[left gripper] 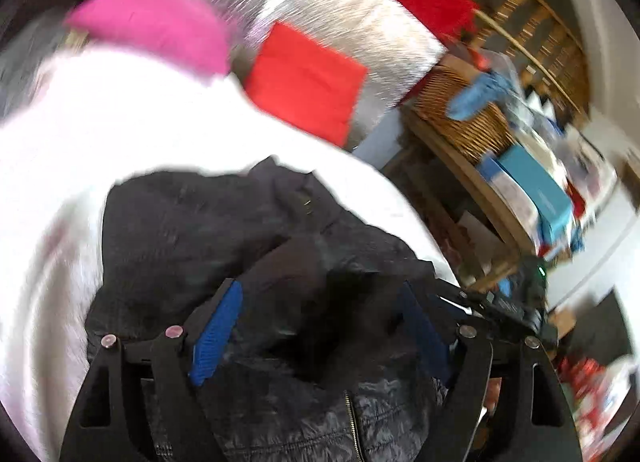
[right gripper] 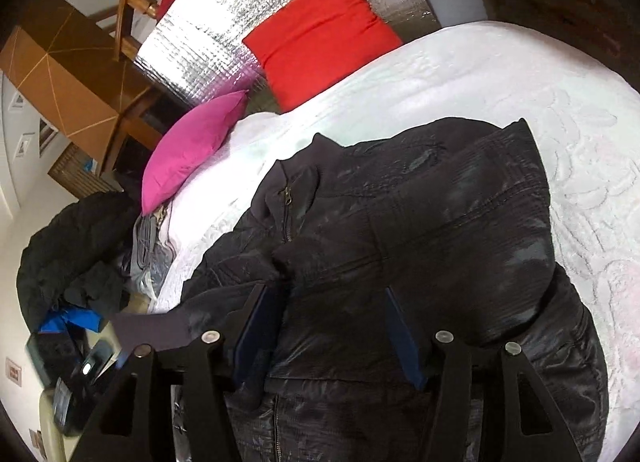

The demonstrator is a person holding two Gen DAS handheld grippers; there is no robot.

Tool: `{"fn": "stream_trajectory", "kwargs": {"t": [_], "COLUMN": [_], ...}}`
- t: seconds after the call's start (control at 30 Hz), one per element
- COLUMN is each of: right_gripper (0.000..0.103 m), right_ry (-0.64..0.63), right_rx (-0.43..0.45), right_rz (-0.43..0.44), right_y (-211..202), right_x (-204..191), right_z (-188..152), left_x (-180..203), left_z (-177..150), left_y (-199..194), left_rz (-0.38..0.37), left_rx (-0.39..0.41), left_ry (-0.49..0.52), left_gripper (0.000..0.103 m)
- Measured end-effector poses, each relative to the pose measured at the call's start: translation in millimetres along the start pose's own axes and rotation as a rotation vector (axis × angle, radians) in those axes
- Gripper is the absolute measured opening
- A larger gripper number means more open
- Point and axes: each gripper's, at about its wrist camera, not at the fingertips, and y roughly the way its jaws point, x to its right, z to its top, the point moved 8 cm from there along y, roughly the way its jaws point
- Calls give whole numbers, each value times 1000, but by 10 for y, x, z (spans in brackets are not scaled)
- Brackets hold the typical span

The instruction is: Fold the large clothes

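A black quilted jacket with a zip lies on a white bedcover, its sleeves folded in over the body. My left gripper hovers low over the jacket's near part, jaws wide open. Bunched black cloth sits between the blue pads, and the left pad's face is bare. My right gripper is at the jacket's near hem. A thick fold of the jacket fills the gap from pad to pad, so it looks shut on that fold.
A pink pillow and a red cushion lean against a silver foil sheet at the bed's head. A dark clothing pile lies off the bed's left side. A wicker basket and boxes crowd a wooden shelf beside the bed.
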Motion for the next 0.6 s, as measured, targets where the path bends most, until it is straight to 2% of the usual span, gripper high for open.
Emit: {"fn": "stream_trajectory", "kwargs": {"t": [0.07,0.13,0.27,0.37,0.43,0.6], "right_gripper": [62,62,62,66,66,66], "right_ry": [-10,-16,-6,-25,-24,-33], "right_rx": [-13,-35,-97,-113,-161,-191], "right_rz": [8,39,139,135,140,30], "right_y": [17,30,57,47,75,90], "right_x": [-15,-44,-150,-178,-155,117], "right_z": [-17,-39,-121,-171,-247,-309], "left_x": [-83,-48,159,144,81,-93], "left_z": [-48,-96,-228,-259,-220,-71], "left_y": [127,197,280,273,156,-137], "left_rz": [-26,-53,-44,34,78,198], "left_rx": [-31,-46,-68,-56,-29,53], "left_ry": [-67,-87,-12,35,54,111], "left_gripper": [81,81,81,81,81,81]}}
